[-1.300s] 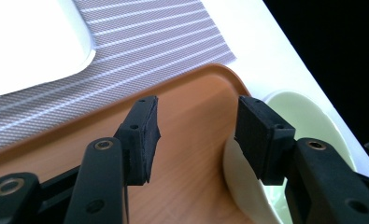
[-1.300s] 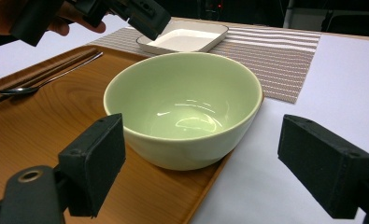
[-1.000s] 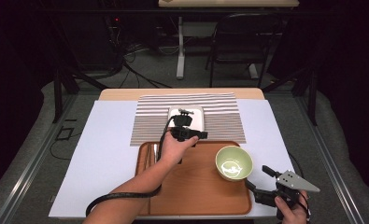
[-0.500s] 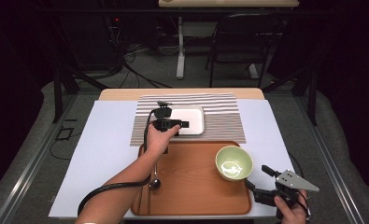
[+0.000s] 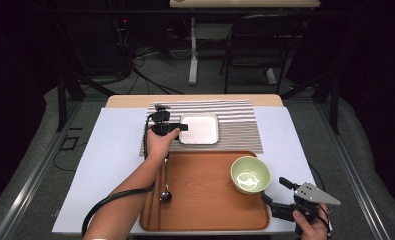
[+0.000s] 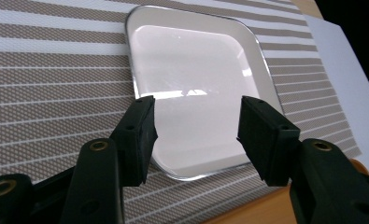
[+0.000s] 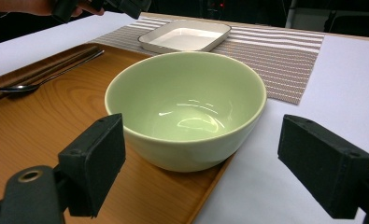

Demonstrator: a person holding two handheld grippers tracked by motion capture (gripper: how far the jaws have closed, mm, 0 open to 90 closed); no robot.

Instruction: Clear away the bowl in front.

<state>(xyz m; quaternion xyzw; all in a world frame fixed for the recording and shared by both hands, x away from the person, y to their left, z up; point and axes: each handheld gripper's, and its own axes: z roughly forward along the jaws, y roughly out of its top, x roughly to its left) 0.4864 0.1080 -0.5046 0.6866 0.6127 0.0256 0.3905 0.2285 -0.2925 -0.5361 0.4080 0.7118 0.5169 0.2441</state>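
Left gripper view is showing the left gripper hovering unclenched over the white plate's near rim: stiff, glossy, probably slippery and breakable, best pinched at that edge.

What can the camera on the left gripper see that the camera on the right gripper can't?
The left gripper view looks between its own open black jaws and gives a close look down onto the white plate, whose near edge lies between them untouched.

The right gripper view has the green bowl in front of its wide-open jaws, the wooden tray under it, and a spoon lying on the tray. The left gripper shows far off at the top.

Both show the white plate and the striped mat under it.
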